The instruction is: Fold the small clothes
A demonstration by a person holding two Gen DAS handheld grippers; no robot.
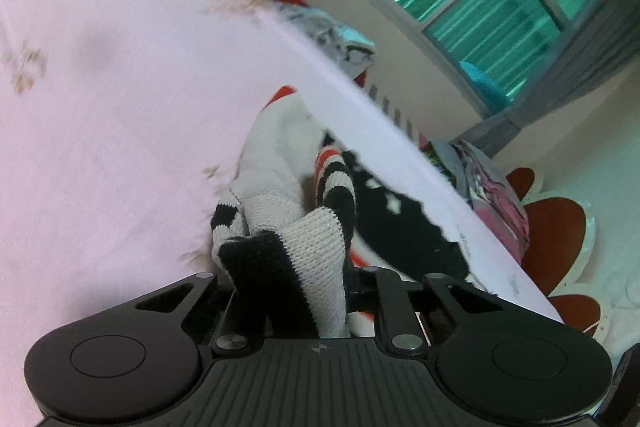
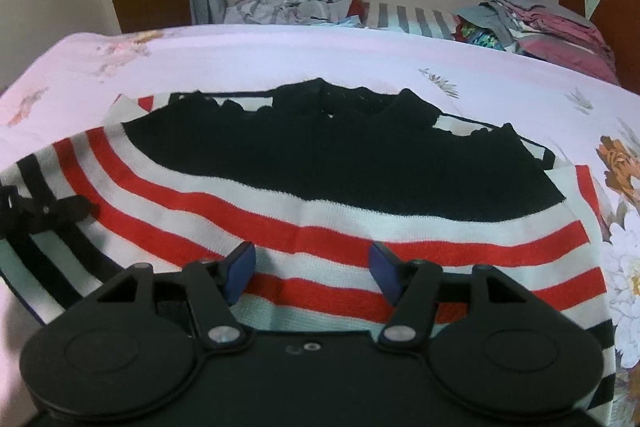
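Left wrist view — fingers pinch ribbed, striped knit sweater.

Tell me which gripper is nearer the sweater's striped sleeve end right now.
Left. The left gripper is clamped on the black-and-white striped sleeve end. The right gripper hovers open over the sweater's red-striped hem, away from the sleeve.

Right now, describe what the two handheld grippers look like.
Both are matte black plastic. Each has a ribbed body, two round discs and angular linkage arms on silver pivot pins. The right gripper has blue fingertip pads. The left gripper bears a small crosshair mark. No cables show.
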